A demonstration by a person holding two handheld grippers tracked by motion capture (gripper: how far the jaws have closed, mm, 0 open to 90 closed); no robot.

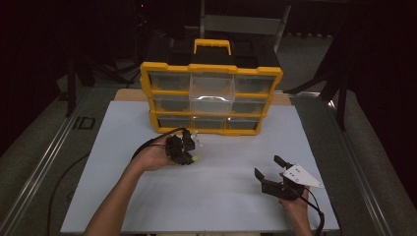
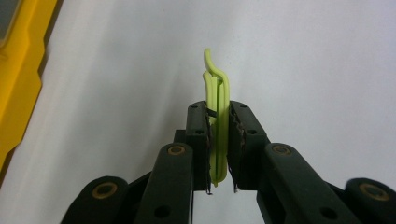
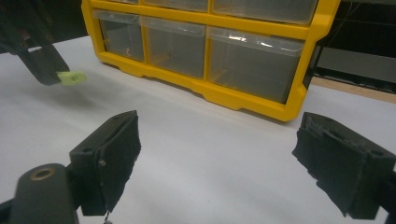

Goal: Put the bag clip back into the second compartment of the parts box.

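Observation:
A thin lime-green plastic clip (image 2: 218, 116) stands on edge between the jaws of my left gripper (image 2: 219, 140), which is shut on it just above the white table. From above, the left gripper (image 1: 189, 156) hangs in front of the yellow drawer cabinet (image 1: 211, 69), the green clip (image 1: 195, 159) poking out at its tip. My right gripper (image 3: 215, 154) is open, jaws wide apart with nothing between them. It rests near the table's front right (image 1: 269, 169). The right gripper view also catches the green clip (image 3: 72, 77) in the other gripper at far left.
The yellow cabinet (image 3: 243, 100) holds rows of clear drawers; its top middle drawer (image 1: 212, 87) is pulled out. A white board (image 1: 123, 196) covers the table. Metal rails (image 1: 39, 172) run along both sides, and dark surroundings lie beyond.

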